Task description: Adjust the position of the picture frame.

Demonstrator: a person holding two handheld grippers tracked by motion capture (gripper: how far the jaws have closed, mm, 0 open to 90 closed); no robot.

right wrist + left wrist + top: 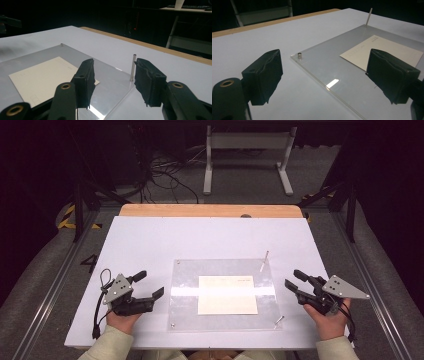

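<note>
We find a clear acrylic plate (222, 295) lying flat at the middle of the white table (150, 240), with a cream paper card (228, 295) under or within it, near its centre. The plate carries fasteners at its corners: 2 stand tall as thin metal pins, the far right pin (264, 261) and the near right pin (279, 320), while the far left corner shows a short metal stud (299, 55); the near left corner bears a small fitting we cannot read clearly. The left gripper (150, 285) rests just beside the plate's left edge, its jaws released and spread, nothing between them; in the left gripper view the stud sits between the 2 pads but well ahead of them. The right gripper (294, 280) waits just off the plate's right edge, likewise released and empty, jaws parted; in the right gripper view the far right pin stands in the gap ahead of the pads, apart from both. We judge the hands are stationed 1 per side so that each can reach its nearest corner fasteners, and that the right gripper is lined up on the tall pin as the likely first piece to be taken. Contact is not yet made on either side.
</note>
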